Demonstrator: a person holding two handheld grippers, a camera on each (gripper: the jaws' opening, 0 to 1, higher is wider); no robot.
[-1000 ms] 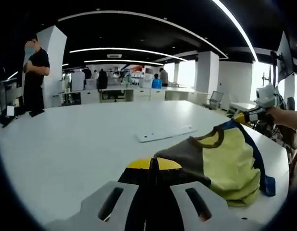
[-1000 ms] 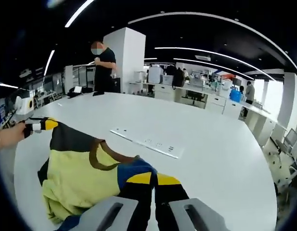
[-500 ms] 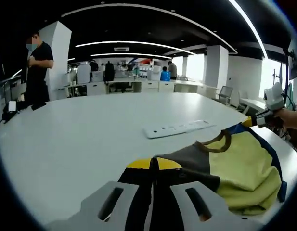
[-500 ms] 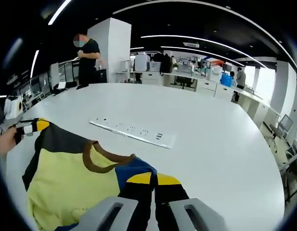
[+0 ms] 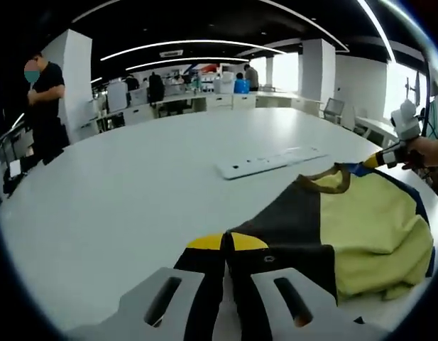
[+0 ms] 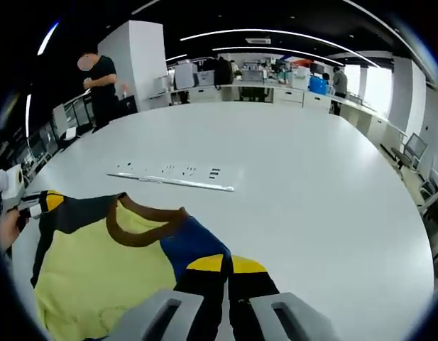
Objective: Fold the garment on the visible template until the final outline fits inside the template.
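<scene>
A garment [image 5: 368,227] with a yellow-green body, a dark grey shoulder, a blue shoulder and a brown collar [image 6: 144,226] is stretched between my two grippers over the white table [image 5: 119,185]. My left gripper [image 5: 227,242] is shut on the grey shoulder. My right gripper [image 6: 226,264] is shut on the blue shoulder [image 6: 190,245]. In the left gripper view the right gripper [image 5: 375,160] comes in at the far right, held by a hand. The right gripper view has the left gripper [image 6: 47,202] at its left edge. The garment's lower part [image 6: 98,277] lies bunched near me.
A long white strip with sockets [image 5: 270,160] [image 6: 172,177] lies on the table [image 6: 311,177] just beyond the collar. A person in black [image 5: 45,106] [image 6: 101,78] stands past the far edge. Desks, chairs and pillars fill the room behind.
The grippers have moved apart and lower, so the garment now hangs flatter and closer to the table. Both views have tilted down and nearer to the socket strip.
</scene>
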